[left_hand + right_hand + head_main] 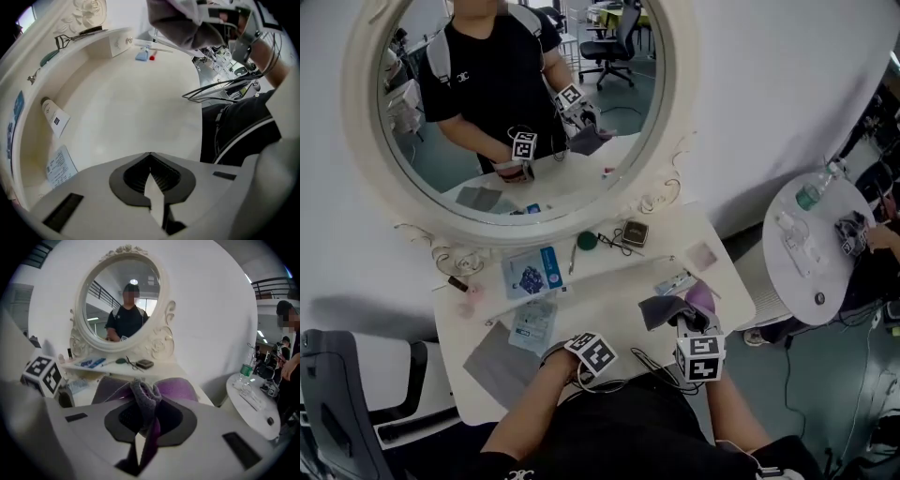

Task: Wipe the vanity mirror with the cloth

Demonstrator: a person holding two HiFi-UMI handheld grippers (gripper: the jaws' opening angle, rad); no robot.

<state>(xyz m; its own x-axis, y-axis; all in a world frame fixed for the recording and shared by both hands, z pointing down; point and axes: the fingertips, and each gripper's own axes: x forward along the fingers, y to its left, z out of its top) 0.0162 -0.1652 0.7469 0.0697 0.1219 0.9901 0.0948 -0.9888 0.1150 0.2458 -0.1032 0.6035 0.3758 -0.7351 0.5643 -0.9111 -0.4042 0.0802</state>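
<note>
The right gripper [142, 430] pinches the grey-purple cloth [146, 401] above the near right of the table [609, 281]. The left gripper [151, 183] is pressed together, empty. The mirror [516, 103] stands far.

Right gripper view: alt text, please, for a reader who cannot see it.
The right hand-held gripper is clamped on a bunched grey-and-purple cloth, facing an oval vanity mirror that reflects a person in black. A round side table with a water bottle stands to the right.
</note>
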